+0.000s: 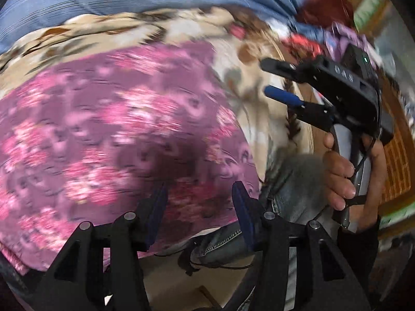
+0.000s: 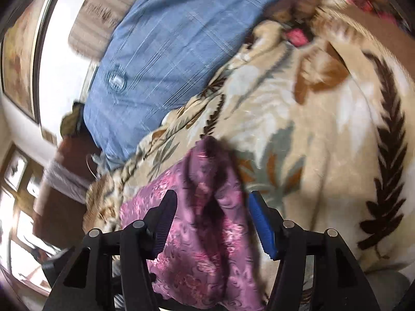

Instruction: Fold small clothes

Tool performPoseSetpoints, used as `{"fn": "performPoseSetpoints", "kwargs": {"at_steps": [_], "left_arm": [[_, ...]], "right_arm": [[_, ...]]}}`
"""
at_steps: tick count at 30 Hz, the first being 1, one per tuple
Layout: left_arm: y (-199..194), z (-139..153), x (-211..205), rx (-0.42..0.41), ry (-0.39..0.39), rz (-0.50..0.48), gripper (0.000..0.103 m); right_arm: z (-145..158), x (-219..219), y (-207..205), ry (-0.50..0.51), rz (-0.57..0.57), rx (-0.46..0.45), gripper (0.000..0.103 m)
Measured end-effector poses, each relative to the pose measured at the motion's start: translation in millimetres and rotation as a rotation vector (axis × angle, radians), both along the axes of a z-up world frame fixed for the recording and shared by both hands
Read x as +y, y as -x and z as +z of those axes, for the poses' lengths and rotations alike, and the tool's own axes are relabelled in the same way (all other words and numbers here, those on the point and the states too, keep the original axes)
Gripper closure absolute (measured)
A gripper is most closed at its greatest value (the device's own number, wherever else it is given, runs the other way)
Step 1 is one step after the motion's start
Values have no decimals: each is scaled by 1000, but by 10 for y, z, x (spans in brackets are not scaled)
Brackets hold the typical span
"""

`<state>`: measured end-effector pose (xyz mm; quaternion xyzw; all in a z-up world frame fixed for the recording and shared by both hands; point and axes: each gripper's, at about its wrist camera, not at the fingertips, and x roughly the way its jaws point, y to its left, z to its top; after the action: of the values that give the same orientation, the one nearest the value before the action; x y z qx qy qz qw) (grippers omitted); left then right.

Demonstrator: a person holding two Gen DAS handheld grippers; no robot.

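Bedding fills both views: a blue sheet (image 2: 166, 39) lies across the far side, and a beige blanket (image 2: 324, 134) with brown leaf and flower print overlaps its near edge. On the blanket lies the task item, a purple garment (image 1: 116, 134) with a pink floral pattern; the left wrist view shows it spread broadly over the blanket, though that frame is blurred and its edges are hard to trace. A pile of mixed clothes (image 1: 334, 33), red, blue and lilac, sits at the far right end of the bed in the left wrist view. Window light (image 2: 59, 51) and framed woodwork appear at the left of the right wrist view. Denim trousers (image 1: 290, 181) on the person's leg show below the garment's near edge. The right gripper (image 2: 211, 207) hangs over a bunched, raised fold of the purple garment; its fingers stand apart on either side of the cloth, not pressed against it. The same gripper appears in the left wrist view (image 1: 269, 77), held in the person's right hand (image 1: 345, 178), fingers likewise spread. The left gripper (image 1: 198, 197) is above the near edge of the garment, its blue pads (image 1: 242, 212) apart with cloth visible between them; whether the pads touch the cloth cannot be told.
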<state>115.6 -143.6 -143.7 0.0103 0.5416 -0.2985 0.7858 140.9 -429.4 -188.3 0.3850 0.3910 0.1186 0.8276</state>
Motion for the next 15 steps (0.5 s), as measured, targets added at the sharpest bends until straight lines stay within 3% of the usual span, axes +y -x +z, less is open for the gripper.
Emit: {"fn": "performPoseSetpoints", "kwargs": {"at_steps": [5, 9, 11, 12, 14, 15], "left_arm": [[-50, -211, -366, 35, -58, -43, 53], [-49, -418, -496, 94, -49, -89, 53], [-70, -516, -470, 91, -88, -52, 69], [-87, -535, -448, 88, -87, -41, 72], [-103, -533, -426, 83, -116, -29, 90], [-105, -526, -410, 76, -135, -37, 92]], "right_arm": [[8, -35, -42, -46, 54, -41, 43], [-27, 45, -78, -45, 109, -32, 43], [-24, 56, -77, -52, 120, -36, 43], [-32, 54, -76, -61, 124, -35, 43], [-77, 24, -83, -99, 127, -27, 43], [-91, 7, -77, -105, 120, -23, 43]]}}
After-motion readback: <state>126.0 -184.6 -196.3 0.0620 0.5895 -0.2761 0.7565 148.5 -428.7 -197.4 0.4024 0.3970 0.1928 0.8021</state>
